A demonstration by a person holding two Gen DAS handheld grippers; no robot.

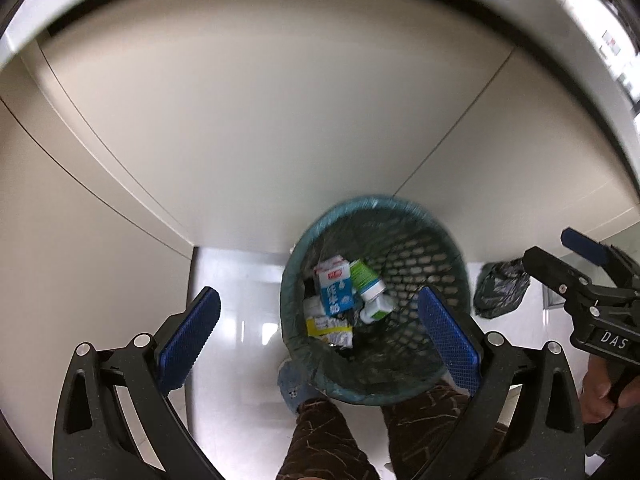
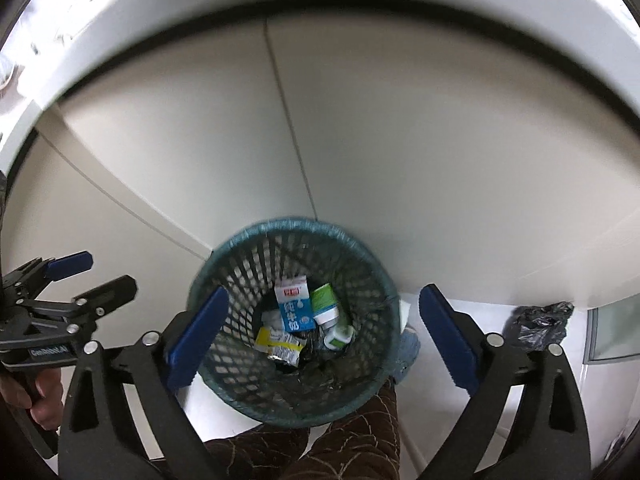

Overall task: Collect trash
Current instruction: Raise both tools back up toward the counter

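Below both my claws, the trash basket (image 2: 294,322) stands on the floor holding a milk carton (image 2: 294,308). My right claw (image 2: 324,320) and left claw (image 1: 318,334) gape wide, empty, likely having just let trash drop.

My left gripper (image 1: 318,334) has black arms, blue bumpy pads (image 1: 188,334) and shiny round screws. My right gripper (image 2: 324,330) looks just the same. At three o'clock in the left view its side has white letters, "DAS". I wear brown trousers (image 1: 328,436) with thin pale lines and a blue slipper (image 1: 294,386).
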